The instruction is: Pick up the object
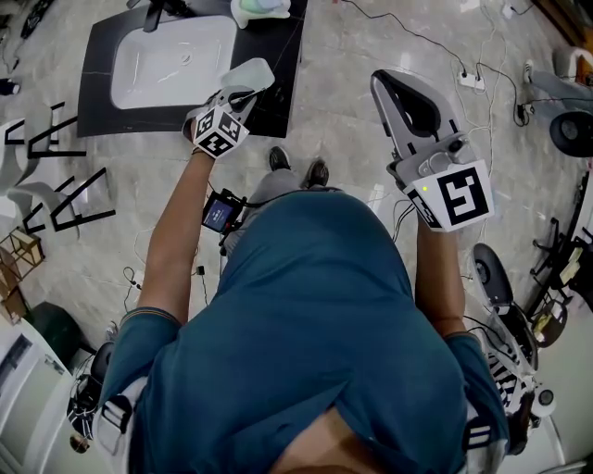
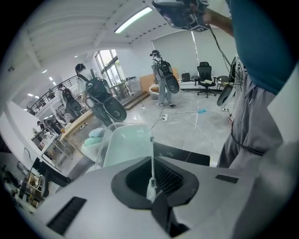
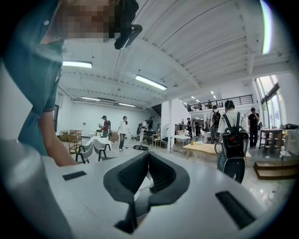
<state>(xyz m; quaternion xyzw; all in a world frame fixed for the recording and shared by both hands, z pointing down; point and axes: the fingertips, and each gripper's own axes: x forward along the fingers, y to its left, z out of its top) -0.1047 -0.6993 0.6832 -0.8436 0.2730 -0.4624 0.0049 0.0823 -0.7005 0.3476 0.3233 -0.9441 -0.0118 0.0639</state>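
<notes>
Clear plastic showed first in the head view: a see-through container (image 1: 248,74), the thing to be picked up, sat at the tip of the left tongs (image 1: 243,95), over the near edge of a black desk (image 1: 97,116) with a white basin (image 1: 176,60) sunk into it. I could not tell from there whether the container touched the desk. A pale green object (image 1: 259,9) lay at the desk's far edge. The right tongs (image 1: 380,78) were held well apart to the right, over the pale stone floor (image 1: 343,111), with cables (image 1: 463,65) trailing beyond them. My operator's teal shirt (image 1: 306,324) filled the lower frame. In the left gripper view the jaws were closed on the container's thin upright wall, which ran as a narrow edge straight up between the pads. The rest of the container spread to the left of the jaws, with the dark desk top just behind it on the right. A person wearing a backpack (image 2: 161,79) stood far across the hall. In the right gripper view the jaws met at their tips with nothing between them. They looked out level across the hall towards a wooden table (image 3: 205,148) and a person with a backpack (image 3: 232,140) beside it.
</notes>
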